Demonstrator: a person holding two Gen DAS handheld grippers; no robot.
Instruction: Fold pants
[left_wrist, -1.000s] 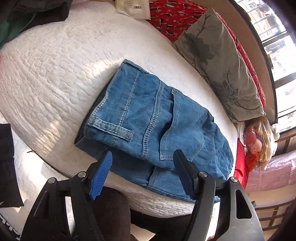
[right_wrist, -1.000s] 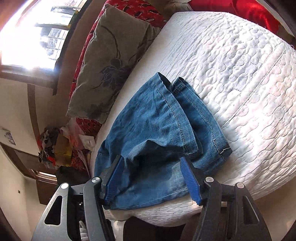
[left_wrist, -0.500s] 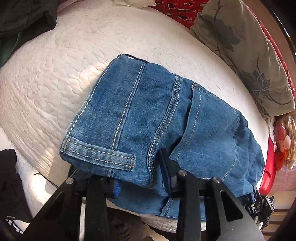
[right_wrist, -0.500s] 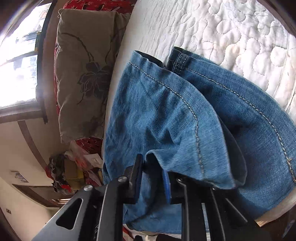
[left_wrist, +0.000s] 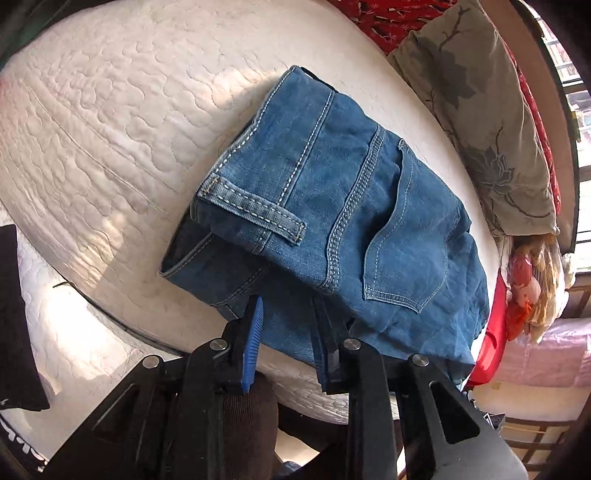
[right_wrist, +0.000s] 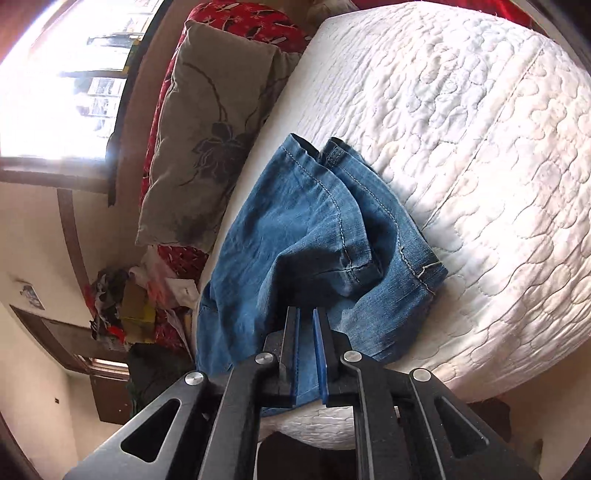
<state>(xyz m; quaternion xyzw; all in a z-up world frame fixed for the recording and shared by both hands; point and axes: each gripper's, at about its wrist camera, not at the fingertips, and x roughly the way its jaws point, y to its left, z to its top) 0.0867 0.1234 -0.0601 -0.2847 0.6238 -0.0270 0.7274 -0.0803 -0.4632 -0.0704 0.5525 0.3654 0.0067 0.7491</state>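
Folded blue jeans (left_wrist: 332, 206) lie at the near edge of a white quilted mattress (left_wrist: 110, 129), back pocket and belt loop facing up. My left gripper (left_wrist: 288, 325) is at the waist end. Its jaws are closing, with the lower denim layers pinched between the blue pads. In the right wrist view the leg-hem end of the jeans (right_wrist: 295, 229) is bunched up. My right gripper (right_wrist: 306, 332) holds a fold of denim in a narrow gap, and its jaws are easing open slightly.
A grey flowered pillow (left_wrist: 480, 110) (right_wrist: 199, 122) leans on red bedding along the far side. A dark cloth (left_wrist: 14, 314) hangs off the bed at left. A bagged doll (left_wrist: 528, 273) and a pile of clutter (right_wrist: 122, 306) sit beyond the bed's end.
Both grippers went from wide open to closed on the near edge of the jeans. Since half a second ago they have drawn back, and the top fold has shifted and bunched.
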